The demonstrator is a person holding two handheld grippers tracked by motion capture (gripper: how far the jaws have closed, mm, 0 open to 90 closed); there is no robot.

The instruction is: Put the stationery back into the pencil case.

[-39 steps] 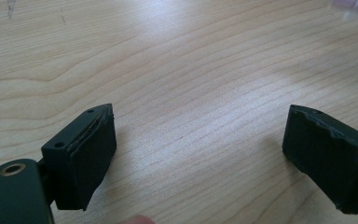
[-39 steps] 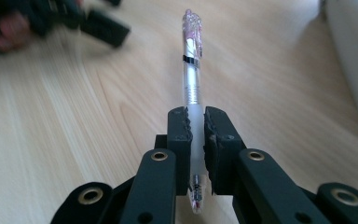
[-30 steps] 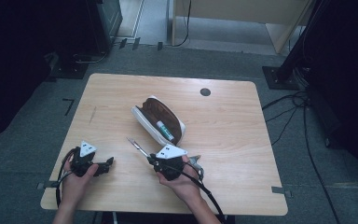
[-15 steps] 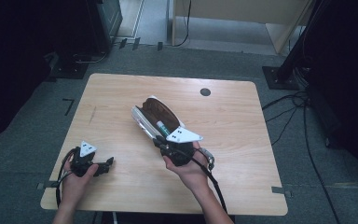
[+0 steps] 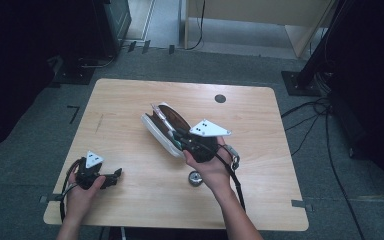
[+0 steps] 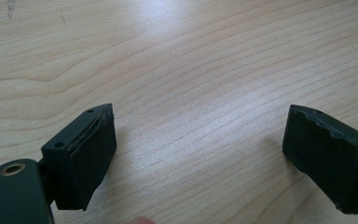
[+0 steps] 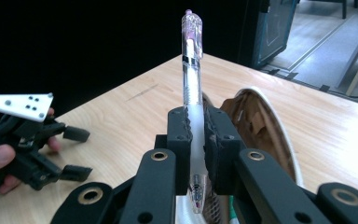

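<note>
**Pen clamped over the open case**

The clear pen with a pink cap stands nearly upright between the pads of the right claw, which is clamped on its lower barrel. In the high view the right claw hangs above the open pencil case, a white-rimmed, brown-lined pouch lying near the middle of the desk. A small round grey item lies on the desk at the case's 5 o'clock. The left claw rests near the desk's 7 o'clock corner, its jaws apart over bare wood with nothing between them.
</note>
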